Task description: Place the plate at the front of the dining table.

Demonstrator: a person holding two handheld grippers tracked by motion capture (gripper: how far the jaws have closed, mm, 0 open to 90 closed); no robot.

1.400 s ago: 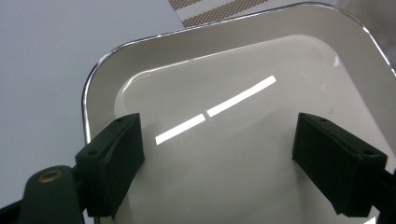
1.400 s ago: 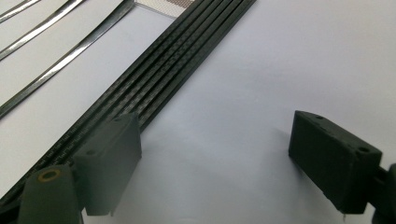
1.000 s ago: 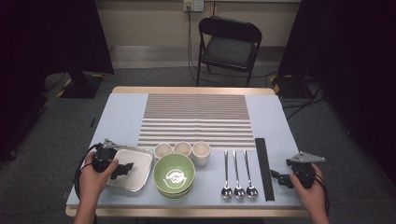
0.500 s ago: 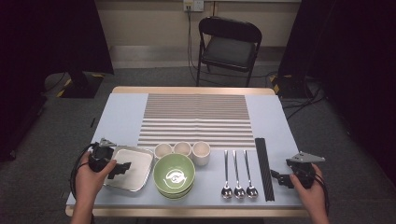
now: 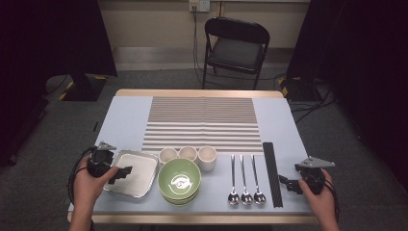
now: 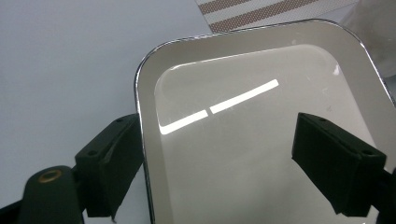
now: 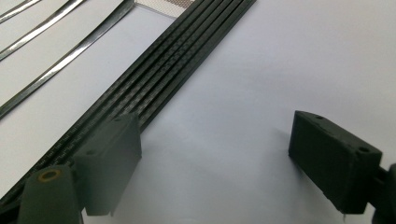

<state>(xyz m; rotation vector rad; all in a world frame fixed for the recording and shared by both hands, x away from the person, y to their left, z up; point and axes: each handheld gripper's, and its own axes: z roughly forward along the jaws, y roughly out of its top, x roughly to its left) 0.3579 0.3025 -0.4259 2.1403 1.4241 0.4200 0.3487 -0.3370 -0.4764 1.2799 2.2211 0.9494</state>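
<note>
A shiny steel tray (image 5: 139, 171) lies at the front left of the table. My left gripper (image 5: 120, 174) stands open at the tray's near-left edge. In the left gripper view (image 6: 224, 163) one jaw is outside the tray (image 6: 261, 116) rim and the other hangs over its empty inside. My right gripper (image 5: 285, 184) is open at the front right, just right of the black chopsticks (image 5: 271, 173). In the right gripper view (image 7: 219, 163) bare table lies between the jaws, and the chopsticks (image 7: 163, 84) run past the left jaw.
A green bowl (image 5: 179, 181) sits right of the tray, with three pale cups (image 5: 188, 153) behind it. Three spoons (image 5: 243, 179) lie between the bowl and the chopsticks. A striped placemat (image 5: 204, 122) covers the table's middle. A folding chair (image 5: 235, 45) stands beyond the far edge.
My left gripper has drawn back slightly to the left, toward the tray's left edge. The right gripper has stayed where it was.
</note>
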